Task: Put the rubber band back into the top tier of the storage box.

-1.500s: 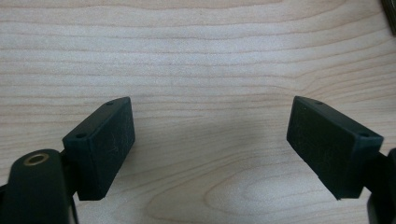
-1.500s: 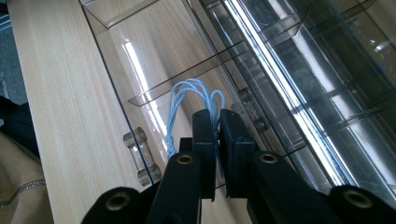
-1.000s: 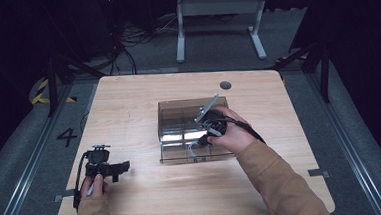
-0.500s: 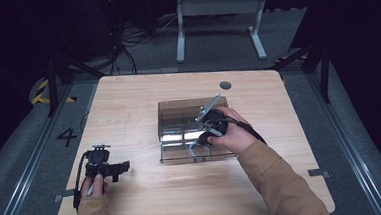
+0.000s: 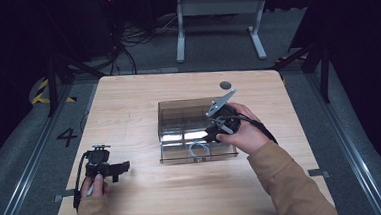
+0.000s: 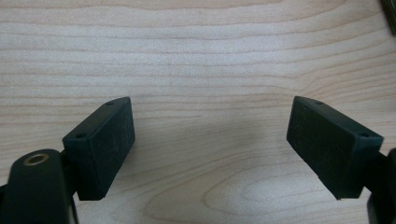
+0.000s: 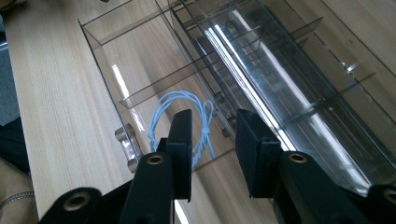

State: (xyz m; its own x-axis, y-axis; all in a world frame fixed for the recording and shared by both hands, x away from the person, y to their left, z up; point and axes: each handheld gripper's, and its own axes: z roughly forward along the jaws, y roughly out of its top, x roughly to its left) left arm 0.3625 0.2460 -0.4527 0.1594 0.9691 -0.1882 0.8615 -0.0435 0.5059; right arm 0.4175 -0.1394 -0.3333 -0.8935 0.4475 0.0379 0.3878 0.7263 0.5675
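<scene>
Cord (image 7: 182, 119), pale blue and looped into a small coil with a knotted twist at one side, lies on the floor of the pulled-out drawer (image 7: 100, 44) of the smoky clear plastic organizer (image 5: 189, 118), in the compartment nearest the drawer's metal handle (image 7: 127, 142). The right gripper (image 7: 212, 151) hangs just above it, jaws parted about halfway with nothing between them; they have just been opening, and the coil sits free below, so this reads as a release. In the high view the right gripper (image 5: 215, 131) is over the drawer's front right part, hand wrapped round it. Over at the near left of the table (image 5: 128, 101), the left gripper (image 6: 210, 144) rests low with its jaws spread wide over bare wood, holding nothing. As for handling: that cord looks feather-light and floppy, no stiffness to speak of, so it would sag and swing from whatever point is pinched. Best hold, I'd judge, is the knotted twist where strands bunch together, giving the pads some bulk. A single strand could slip out. The drawer walls are thin and close, leaving little room for the jaws.
</scene>
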